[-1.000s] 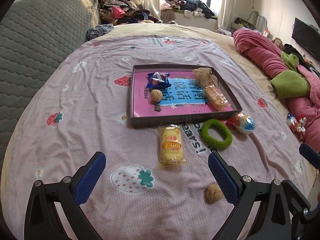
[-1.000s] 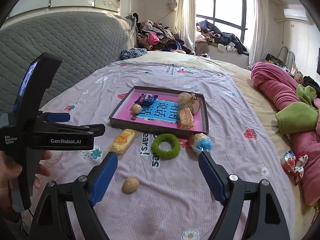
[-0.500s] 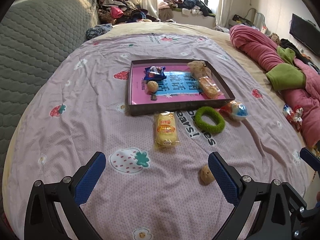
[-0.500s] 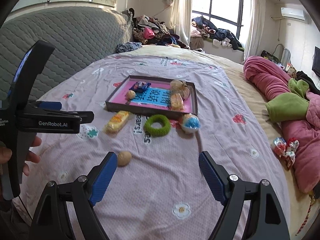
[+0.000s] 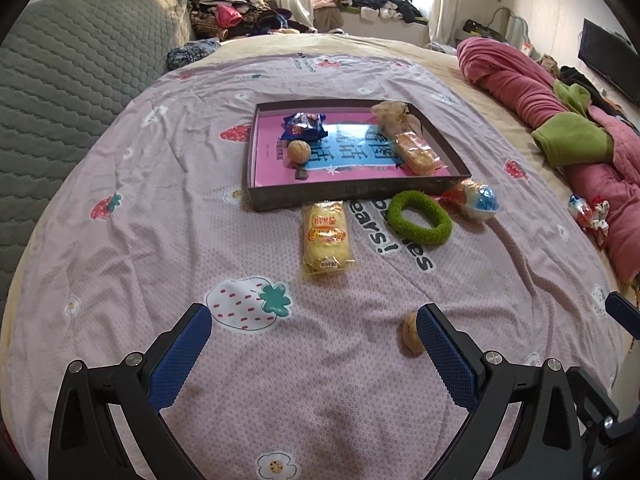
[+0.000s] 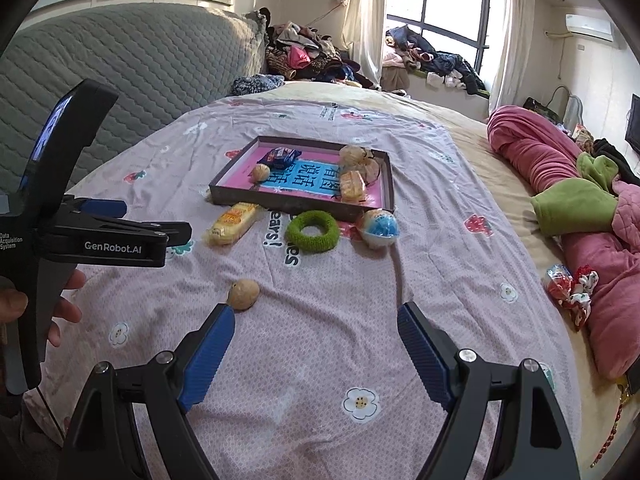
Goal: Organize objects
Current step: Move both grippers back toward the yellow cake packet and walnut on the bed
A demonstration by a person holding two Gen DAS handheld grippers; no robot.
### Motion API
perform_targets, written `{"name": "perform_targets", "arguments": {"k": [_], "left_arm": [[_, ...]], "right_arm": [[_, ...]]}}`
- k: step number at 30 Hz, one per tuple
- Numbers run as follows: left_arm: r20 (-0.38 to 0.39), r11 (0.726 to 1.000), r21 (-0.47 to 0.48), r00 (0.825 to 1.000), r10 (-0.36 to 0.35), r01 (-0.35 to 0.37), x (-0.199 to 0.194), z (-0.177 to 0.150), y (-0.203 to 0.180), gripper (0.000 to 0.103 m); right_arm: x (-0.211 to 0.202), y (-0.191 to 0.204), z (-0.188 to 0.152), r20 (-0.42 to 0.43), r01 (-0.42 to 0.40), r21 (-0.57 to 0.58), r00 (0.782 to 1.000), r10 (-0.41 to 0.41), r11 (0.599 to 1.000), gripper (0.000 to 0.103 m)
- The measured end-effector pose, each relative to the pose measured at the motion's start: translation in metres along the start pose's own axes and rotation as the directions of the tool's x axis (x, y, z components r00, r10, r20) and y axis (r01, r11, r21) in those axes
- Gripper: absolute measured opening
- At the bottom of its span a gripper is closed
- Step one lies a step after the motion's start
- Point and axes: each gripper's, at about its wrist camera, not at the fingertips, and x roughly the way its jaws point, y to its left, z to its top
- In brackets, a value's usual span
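Both tongs gape, empty | fuzzy green ring [image 5: 419, 223] | rough round walnut [image 6: 243, 294]

A bed [image 5: 120, 264] covered with a pale purple strawberry-print sheet [image 6: 328, 320] carries everything. On the sheet rests a dark shallow tray [image 5: 344, 192]; just in front of its near edge lie a yellow snack packet [image 5: 326, 240], a green fuzzy ring [image 5: 419, 223] and a blue-and-white ball-shaped toy [image 5: 478, 200], with a loose walnut [image 6: 243, 294] lying apart, nearer the cameras. On the right side a rolled pink quilt [image 5: 532, 92] with a green cloth [image 5: 572, 140] lies along the bed, a small red-and-white wrapped bundle [image 6: 570, 284] beside it.
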Motion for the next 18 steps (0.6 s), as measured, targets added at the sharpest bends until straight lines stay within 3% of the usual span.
{"name": "perform_targets", "arguments": {"k": [18], "left_arm": [[-0.038, 0.999, -0.015, 0.999, -0.034, 0.034, 0.035, 0.000, 0.004, 0.102]], "right_arm": [[0.045, 0.029, -0.004, -0.060, -0.042, -0.029, 0.997, 0.040, 0.999, 0.083]]}}
